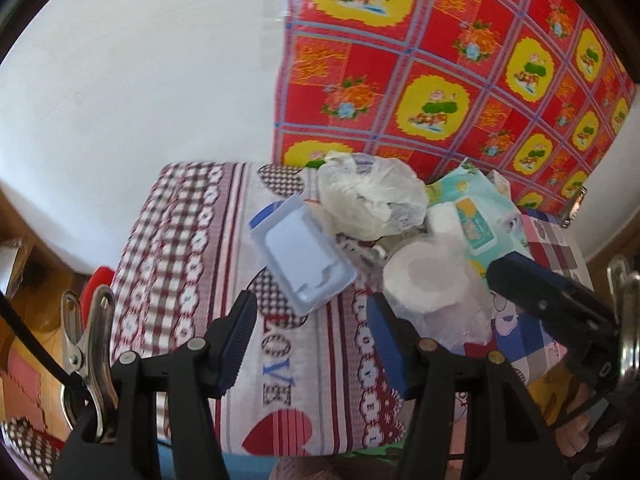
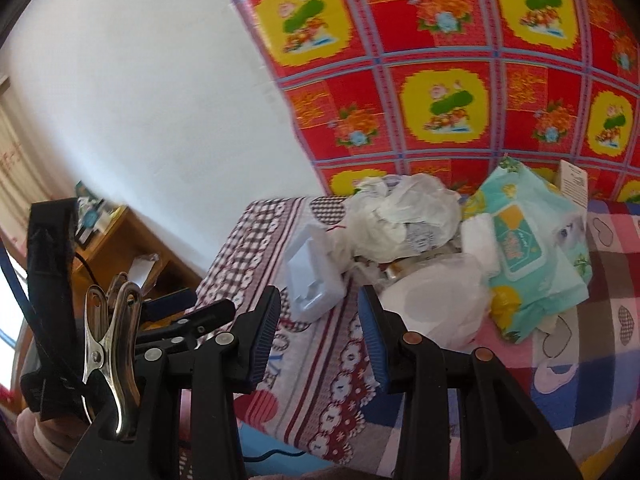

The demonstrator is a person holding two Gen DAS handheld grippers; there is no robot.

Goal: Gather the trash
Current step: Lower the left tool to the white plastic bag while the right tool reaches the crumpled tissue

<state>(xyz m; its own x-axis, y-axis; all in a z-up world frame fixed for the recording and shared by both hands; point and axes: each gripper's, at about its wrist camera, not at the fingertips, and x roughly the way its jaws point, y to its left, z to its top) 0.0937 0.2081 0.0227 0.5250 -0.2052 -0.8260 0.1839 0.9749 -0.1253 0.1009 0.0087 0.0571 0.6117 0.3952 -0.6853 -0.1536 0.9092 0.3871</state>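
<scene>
Just beyond each open hand-held gripper [image 1: 312,340], trash pile [image 1: 372,200].

Left gripper [image 1: 312,344]: black plastic arms w/ blue ribbed pads [image 1: 240,340] on inner faces, round metal pins at the arm joints, some silver, some brass-toned. A steel spring clip [image 1: 94,352] was fixed at its left side, w/ a black cable [image 1: 28,340] running past it. Right gripper [image 2: 320,344]: same build, black arms, blue ribbed pads [image 2: 266,340], silver pins on left arm, copper-toned on right. It also carried a shiny steel clip [image 2: 108,344], plus a black fabric strap [image 2: 50,280] w/ stitching beside it. Small screws dotted the black finger of the other gripper seen from each cam.
</scene>
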